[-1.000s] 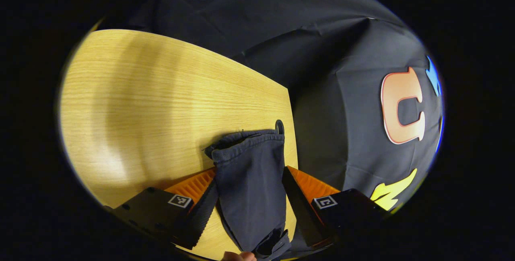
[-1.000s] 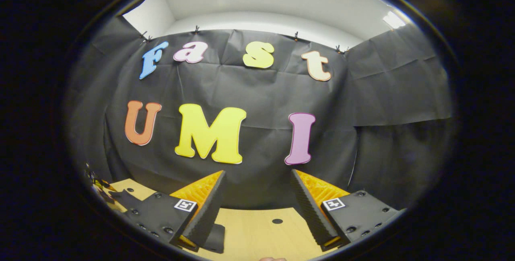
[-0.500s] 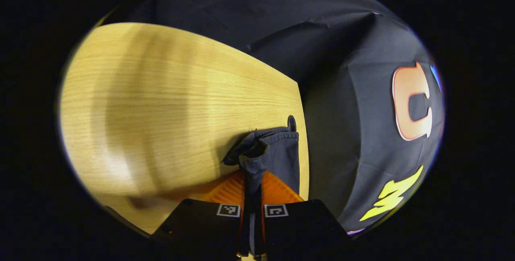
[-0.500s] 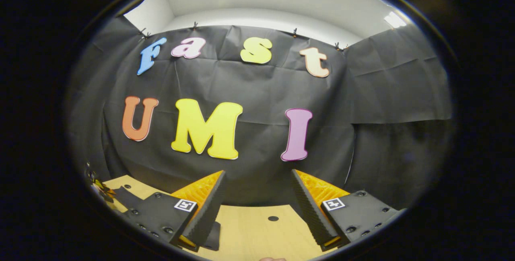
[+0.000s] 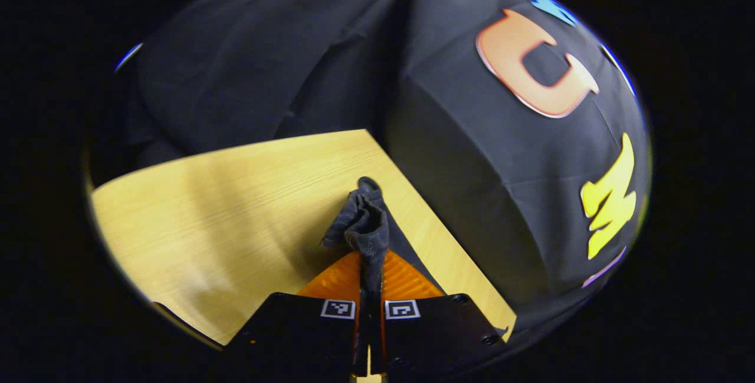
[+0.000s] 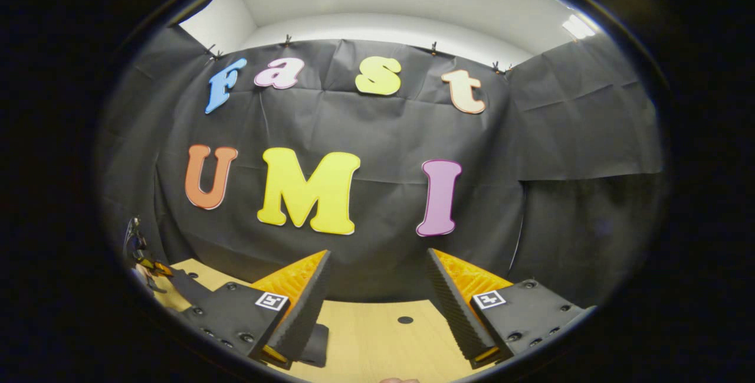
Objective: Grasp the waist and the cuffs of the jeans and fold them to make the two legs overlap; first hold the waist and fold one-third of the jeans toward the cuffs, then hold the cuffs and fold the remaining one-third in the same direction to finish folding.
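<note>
Raised and swung since a second ago, left gripper, jaws clenched on jeans cuff bunched toward 12 o'clock above tabletop near its 1 o'clock corner; right gripper, jaws parted, empty, farther from cloth.

Recording booth — black cloth wall

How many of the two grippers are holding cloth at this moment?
1. The left gripper is closed on the jeans above the table. The right gripper is open, with nothing between its fingers.
</note>
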Motion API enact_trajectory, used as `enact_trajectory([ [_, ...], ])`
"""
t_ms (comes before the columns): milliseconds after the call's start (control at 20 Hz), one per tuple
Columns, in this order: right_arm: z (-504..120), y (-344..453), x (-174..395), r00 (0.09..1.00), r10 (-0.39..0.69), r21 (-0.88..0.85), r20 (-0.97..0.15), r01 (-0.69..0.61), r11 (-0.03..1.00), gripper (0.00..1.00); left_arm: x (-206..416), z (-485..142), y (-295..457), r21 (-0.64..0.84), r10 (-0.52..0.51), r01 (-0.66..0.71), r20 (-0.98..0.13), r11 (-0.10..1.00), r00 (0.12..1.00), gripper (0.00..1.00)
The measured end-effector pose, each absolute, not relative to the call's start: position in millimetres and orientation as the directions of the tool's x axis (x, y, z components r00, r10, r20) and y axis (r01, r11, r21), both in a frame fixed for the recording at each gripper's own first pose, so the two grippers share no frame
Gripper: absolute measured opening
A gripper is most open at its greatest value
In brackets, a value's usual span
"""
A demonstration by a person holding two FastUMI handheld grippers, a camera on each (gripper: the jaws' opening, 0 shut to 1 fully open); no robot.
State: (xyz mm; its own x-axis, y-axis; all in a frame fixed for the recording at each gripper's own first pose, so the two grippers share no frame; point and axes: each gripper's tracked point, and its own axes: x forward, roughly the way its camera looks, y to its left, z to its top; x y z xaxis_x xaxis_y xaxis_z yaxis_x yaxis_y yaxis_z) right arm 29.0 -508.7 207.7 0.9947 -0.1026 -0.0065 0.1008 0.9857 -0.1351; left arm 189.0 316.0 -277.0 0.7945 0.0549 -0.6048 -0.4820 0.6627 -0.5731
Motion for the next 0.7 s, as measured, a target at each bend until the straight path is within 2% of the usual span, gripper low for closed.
enact_trajectory([
  [100,207,-512,25,0.994,-0.11,-0.127,-0.011,0.108,0.986,0.98,195,-245,303,-0.513,0.065,-0.43,-0.585,0.743,0.809,0.05],
  [150,206,-513,23,0.993,-0.113,-0.123,-0.013,0.111,0.986,0.94,201,-226,294,-0.494,0.059,-0.387,-0.555,0.779,0.829,0.05],
  [200,204,-514,21,0.993,-0.116,-0.121,-0.015,0.113,0.986,0.98,207,-208,281,-0.476,0.047,-0.34,-0.525,0.811,0.85,0.05],
  [300,205,-516,15,0.993,-0.12,-0.126,-0.016,0.117,0.985,0.94,220,-177,252,-0.44,0.021,-0.261,-0.479,0.859,0.877,0.04],
  [350,206,-517,13,0.992,-0.124,-0.129,-0.014,0.121,0.984,0.98,223,-162,236,-0.416,0.006,-0.223,-0.462,0.881,0.887,0.04],
  [400,206,-519,11,0.992,-0.129,-0.132,-0.011,0.126,0.983,0.94,226,-152,221,-0.394,-0.011,-0.186,-0.446,0.9,0.895,0.04],
  [650,201,-535,-2,0.987,-0.16,-0.116,-0.021,0.157,0.981,0.94,229,-112,150,-0.314,-0.104,-0.023,-0.381,0.949,0.919,0.04],
  [700,200,-538,-4,0.986,-0.168,-0.111,-0.025,0.164,0.98,0.98,229,-108,135,-0.301,-0.124,0.007,-0.374,0.954,0.919,0.04],
])
